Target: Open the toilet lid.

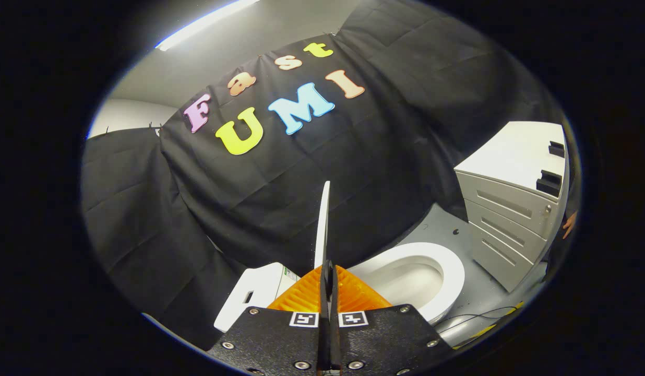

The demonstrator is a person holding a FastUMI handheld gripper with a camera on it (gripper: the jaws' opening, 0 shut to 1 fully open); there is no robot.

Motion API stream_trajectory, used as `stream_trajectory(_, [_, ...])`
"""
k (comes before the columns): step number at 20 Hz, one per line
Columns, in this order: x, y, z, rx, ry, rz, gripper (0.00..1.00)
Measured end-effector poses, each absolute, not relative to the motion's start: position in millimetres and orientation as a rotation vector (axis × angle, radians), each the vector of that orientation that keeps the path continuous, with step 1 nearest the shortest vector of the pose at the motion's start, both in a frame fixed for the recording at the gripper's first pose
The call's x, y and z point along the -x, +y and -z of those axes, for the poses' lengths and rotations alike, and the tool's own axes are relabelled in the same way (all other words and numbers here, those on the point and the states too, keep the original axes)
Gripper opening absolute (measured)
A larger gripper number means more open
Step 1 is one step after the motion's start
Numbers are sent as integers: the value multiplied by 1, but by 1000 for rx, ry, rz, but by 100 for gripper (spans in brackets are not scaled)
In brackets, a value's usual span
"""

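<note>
The white toilet lid is seen edge-on as a thin strip rising straight ahead from between my fingers. My gripper is shut on the lid's edge, with both fingers pressed against its two faces. The lid stands lifted well away from the white seat ring, which lies to the right of the fingers with the open bowl inside it. The white tank sits to the left of the fingers.
A white drawer cabinet stands right of the toilet on the grey floor. Cables lie on the floor near the bowl's front. A person's hand shows beside the cabinet. Black cloth walls the booth behind.
</note>
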State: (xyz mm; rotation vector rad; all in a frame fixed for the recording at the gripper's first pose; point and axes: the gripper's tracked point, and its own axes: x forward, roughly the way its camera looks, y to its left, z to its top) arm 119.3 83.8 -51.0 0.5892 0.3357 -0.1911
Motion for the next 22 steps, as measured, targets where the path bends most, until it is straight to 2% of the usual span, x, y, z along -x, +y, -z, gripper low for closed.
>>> stream_trajectory(22, [-151,220,-8,-173,249,8,0])
